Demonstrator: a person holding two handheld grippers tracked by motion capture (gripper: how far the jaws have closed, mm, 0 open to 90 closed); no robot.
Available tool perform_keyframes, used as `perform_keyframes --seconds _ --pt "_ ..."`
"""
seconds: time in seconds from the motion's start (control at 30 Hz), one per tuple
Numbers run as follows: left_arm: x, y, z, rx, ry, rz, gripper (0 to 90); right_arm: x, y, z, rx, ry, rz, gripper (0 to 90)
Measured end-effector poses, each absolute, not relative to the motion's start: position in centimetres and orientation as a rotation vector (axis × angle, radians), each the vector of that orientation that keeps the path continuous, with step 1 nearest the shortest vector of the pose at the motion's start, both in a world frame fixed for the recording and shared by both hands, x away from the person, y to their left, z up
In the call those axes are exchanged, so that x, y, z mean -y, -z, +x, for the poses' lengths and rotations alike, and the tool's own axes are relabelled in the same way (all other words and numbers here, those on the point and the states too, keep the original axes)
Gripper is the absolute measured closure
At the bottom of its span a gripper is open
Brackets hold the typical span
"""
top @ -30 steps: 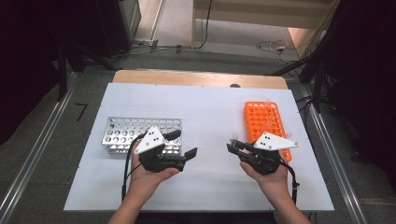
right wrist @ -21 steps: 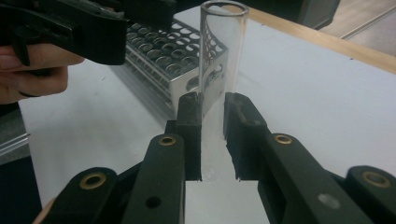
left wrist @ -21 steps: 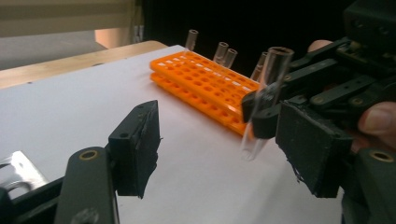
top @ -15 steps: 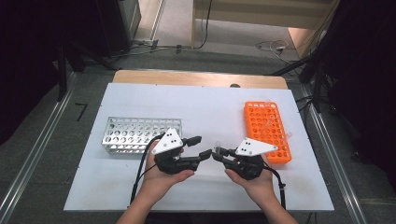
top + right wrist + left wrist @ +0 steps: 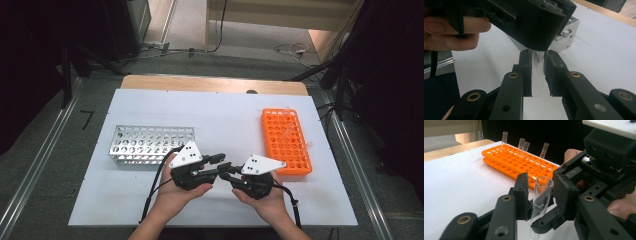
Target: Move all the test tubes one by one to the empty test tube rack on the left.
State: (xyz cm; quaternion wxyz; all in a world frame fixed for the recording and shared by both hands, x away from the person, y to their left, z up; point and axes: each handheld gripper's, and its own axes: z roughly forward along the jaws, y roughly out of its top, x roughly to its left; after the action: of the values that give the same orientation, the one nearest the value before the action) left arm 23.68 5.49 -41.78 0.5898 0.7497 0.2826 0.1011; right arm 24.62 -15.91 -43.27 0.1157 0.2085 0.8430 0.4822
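With our two grippers now met at the table's front, our left gripper [image 5: 537, 195] has just closed on the glass tube [image 5: 541, 197] that our right gripper [image 5: 537, 72] clamps, a likely handover toward the metal rack [image 5: 150, 145].

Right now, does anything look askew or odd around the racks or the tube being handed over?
Nothing damaged or spilled. The orange rack holds four tubes that lean at differing angles, loose in their holes. The clear tube sits upright between both grippers' fingers mid-handover. The metal rack lies square on the table.
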Motion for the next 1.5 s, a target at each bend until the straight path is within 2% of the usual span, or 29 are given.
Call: perform_keyframes --seconds 0.13,0.47,0.7,0.93,1.0,1.03,1.5 --pt "-5.4 41.8 23.6 -0.653 -0.245 1.756 73.6 15.9 43.2 24.5 -2.473 -1.416 0.608 74.2" --pt "-5.4 41.5 23.5 -0.661 -0.272 1.741 75.8 16.0 43.2 24.5 -2.445 -1.45 0.62 72.7" --pt "-6.4 41.0 23.9 -0.691 -0.292 1.715 75.8 17.1 42.9 24.3 -2.413 -1.516 0.627 38.6" --pt "-8.2 40.3 24.4 -0.735 -0.327 1.699 75.9 19.6 42.3 24.3 -2.342 -1.541 0.696 8.5" --pt "-8.4 40.2 24.5 -0.739 -0.33 1.693 75.9 20.1 42.3 24.3 -2.34 -1.546 0.707 5.3" --pt "-8.9 40.0 24.7 -0.753 -0.341 1.685 75.9 20.9 42.3 24.4 -2.336 -1.563 0.731 0.1" --pt "-11.7 38.8 27.0 -0.815 -0.405 1.658 75.9 26.5 43.3 23.7 -2.301 -1.512 0.848 0.0"
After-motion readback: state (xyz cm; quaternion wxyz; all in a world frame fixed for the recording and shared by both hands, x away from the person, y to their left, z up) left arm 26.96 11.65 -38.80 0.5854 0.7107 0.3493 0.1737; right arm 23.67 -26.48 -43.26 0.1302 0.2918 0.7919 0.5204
